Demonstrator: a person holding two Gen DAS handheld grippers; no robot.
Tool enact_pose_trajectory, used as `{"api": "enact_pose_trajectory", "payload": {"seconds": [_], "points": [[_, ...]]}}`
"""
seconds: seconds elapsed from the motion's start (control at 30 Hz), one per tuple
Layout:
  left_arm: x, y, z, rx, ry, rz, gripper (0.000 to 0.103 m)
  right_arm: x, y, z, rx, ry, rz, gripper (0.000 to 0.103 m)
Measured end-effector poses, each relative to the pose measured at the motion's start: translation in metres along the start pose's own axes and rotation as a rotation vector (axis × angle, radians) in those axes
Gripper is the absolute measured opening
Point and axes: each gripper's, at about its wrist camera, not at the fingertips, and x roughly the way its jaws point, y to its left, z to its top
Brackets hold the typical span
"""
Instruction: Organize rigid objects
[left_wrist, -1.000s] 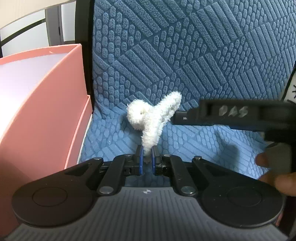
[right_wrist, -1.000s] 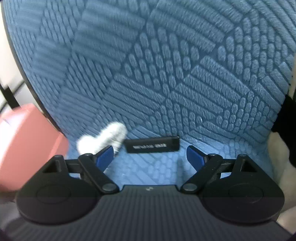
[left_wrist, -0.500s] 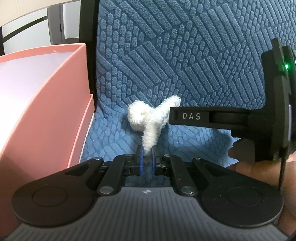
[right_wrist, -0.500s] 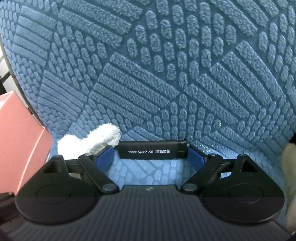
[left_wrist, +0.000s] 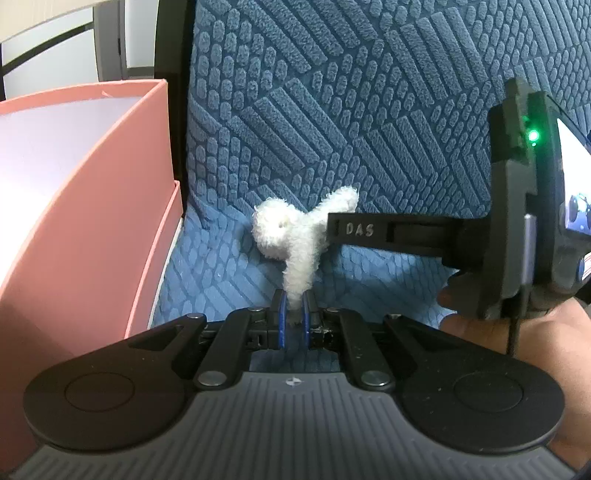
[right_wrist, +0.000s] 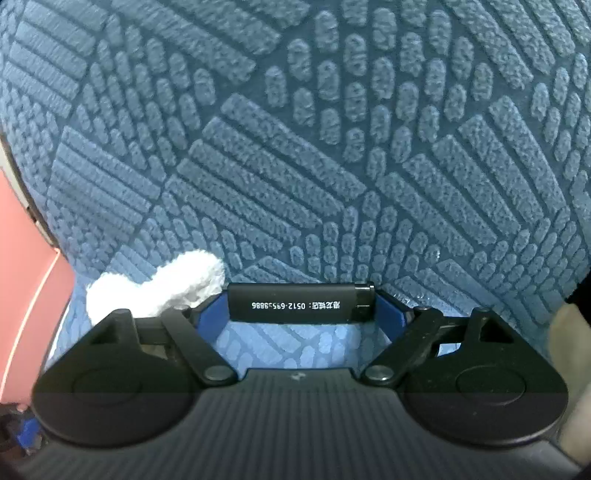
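My left gripper (left_wrist: 294, 317) is shut on one limb of a fluffy white plush toy (left_wrist: 295, 236), held just above the blue textured cushion (left_wrist: 332, 110). The toy also shows in the right wrist view (right_wrist: 159, 288), at the left. My right gripper (right_wrist: 300, 312) is shut on a black lighter (right_wrist: 300, 303) with white print, gripped end to end between the blue pads. In the left wrist view the right gripper's black finger marked DAS (left_wrist: 384, 234) reaches in from the right, right beside the toy.
A pink box (left_wrist: 81, 206) with a pale inside stands at the left against the cushion; its edge shows in the right wrist view (right_wrist: 26, 314). The cushion's backrest rises close ahead. A hand (left_wrist: 535, 332) holds the right gripper at the right.
My right gripper has moved forward around the lighter and closed on its ends. The left gripper still holds the toy and has hardly moved.
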Motion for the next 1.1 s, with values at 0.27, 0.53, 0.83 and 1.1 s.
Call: {"api": "enact_pose_trajectory", "payload": {"seconds": [0.27,0.53,0.83,1.1], "points": [[-0.002,-0.001,-0.002,-0.001,0.005,-0.013,0.011,-0.009,-0.016,0.009,0.062,0.029,-0.004,0.086],[-0.015,-0.007,-0.007,0.032,0.011,-0.036,0.011,-0.032,-0.032,0.002,0.117,0.071,0.009,0.086],[-0.032,-0.016,-0.032,0.055,0.004,-0.066,0.011,-0.062,-0.045,-0.022,0.274,0.131,0.012,0.086],[-0.026,-0.008,-0.024,0.046,-0.042,-0.080,0.012,-0.094,-0.056,-0.060,0.357,0.155,0.020,0.086]]}}
